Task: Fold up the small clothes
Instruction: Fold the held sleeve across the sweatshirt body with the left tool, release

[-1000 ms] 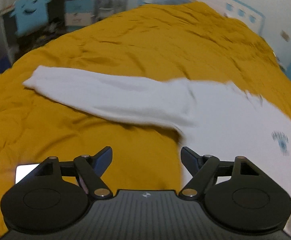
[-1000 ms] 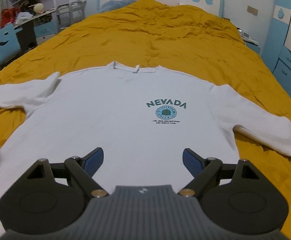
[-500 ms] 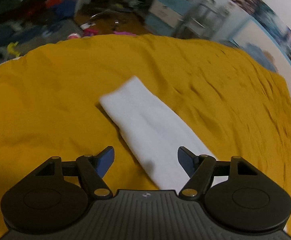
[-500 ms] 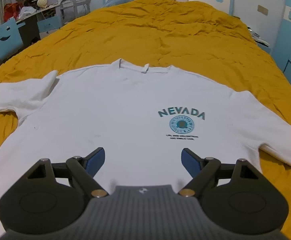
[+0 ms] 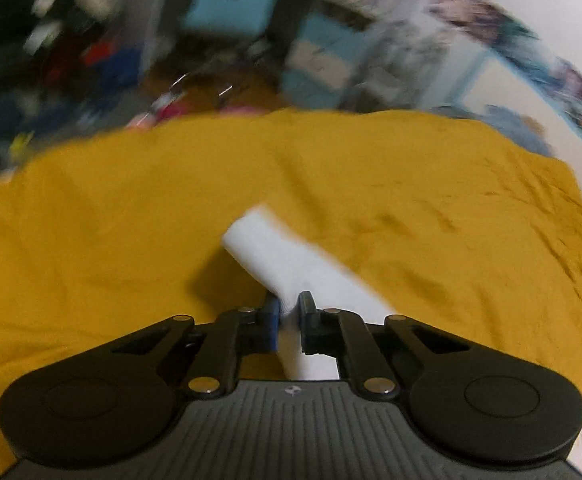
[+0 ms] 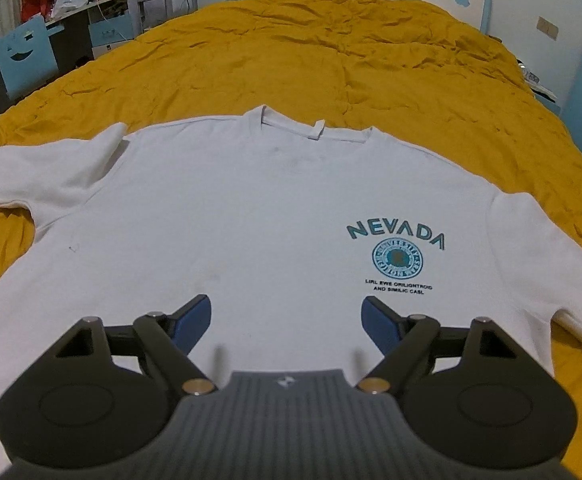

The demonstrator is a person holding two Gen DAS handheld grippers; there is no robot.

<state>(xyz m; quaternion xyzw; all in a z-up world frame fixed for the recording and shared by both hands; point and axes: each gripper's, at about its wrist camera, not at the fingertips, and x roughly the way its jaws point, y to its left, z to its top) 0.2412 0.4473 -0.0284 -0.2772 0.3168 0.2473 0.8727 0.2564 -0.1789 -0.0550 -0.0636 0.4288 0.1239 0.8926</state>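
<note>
A white sweatshirt [image 6: 251, 216] lies flat on the bed [image 6: 331, 48], its sleeve [image 5: 275, 256] toward the bed's left edge. The left hand-held gripper [image 5: 289, 316] is clenched on that sleeve; the right hand-held gripper [image 6: 287, 320] hangs released above the hem. Soft, light cloth probably droops, so cuffs and hem corners suit gripping.

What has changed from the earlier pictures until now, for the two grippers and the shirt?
The left gripper travelled out along the sleeve toward its cuff, and its jaws, open before, closed on the sleeve. The right gripper came nearer and lower over the white sweatshirt. Unchanged: the right jaws are open and empty, and the sweatshirt lies flat, print up, on the yellow bedcover.
</note>
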